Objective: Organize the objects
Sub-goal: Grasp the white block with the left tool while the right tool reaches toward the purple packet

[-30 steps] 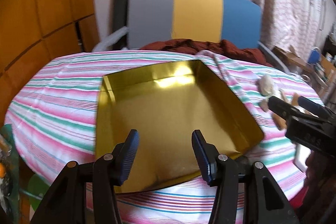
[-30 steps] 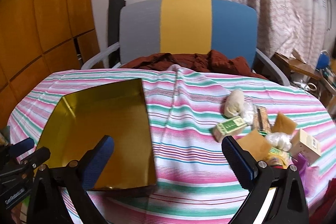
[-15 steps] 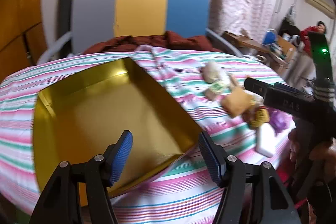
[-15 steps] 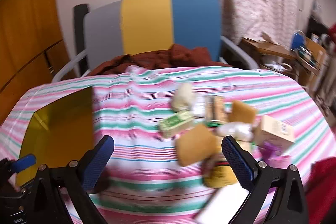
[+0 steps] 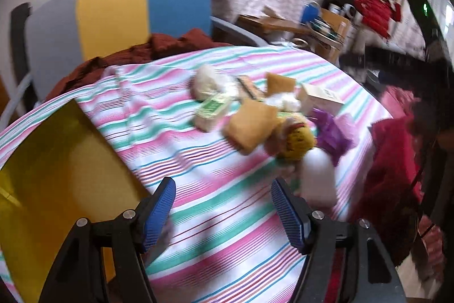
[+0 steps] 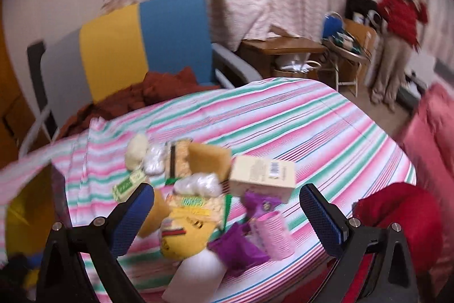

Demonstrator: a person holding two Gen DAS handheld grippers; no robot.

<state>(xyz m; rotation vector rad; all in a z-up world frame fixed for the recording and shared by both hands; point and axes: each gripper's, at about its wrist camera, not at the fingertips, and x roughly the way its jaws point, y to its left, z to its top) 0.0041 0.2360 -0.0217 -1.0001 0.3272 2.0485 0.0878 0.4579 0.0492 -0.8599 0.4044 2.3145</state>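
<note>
A heap of small objects lies on the striped tablecloth (image 5: 227, 169): a cream box (image 6: 262, 175), a tan sponge (image 5: 251, 127), a green-labelled box (image 5: 212, 111), a yellow packet (image 6: 184, 234), a purple wrapper (image 6: 238, 246), a pink roller (image 6: 272, 234) and a white bottle-like thing (image 6: 195, 277). The empty gold tray (image 5: 51, 175) sits to the left of the heap. My left gripper (image 5: 224, 206) is open over bare cloth between tray and heap. My right gripper (image 6: 227, 215) is open just above the near side of the heap, holding nothing.
A chair (image 6: 136, 47) with a grey, yellow and blue back stands behind the table with brown cloth (image 6: 159, 90) on its seat. A person in a red top (image 6: 403, 16) stands at the back right near a wooden desk (image 6: 281, 47). A red bundle (image 6: 397, 220) lies at the table's right edge.
Both views have swung right, off the gold tray and onto the heap of objects. The right gripper has come closer to the heap. Both grippers stay open.
</note>
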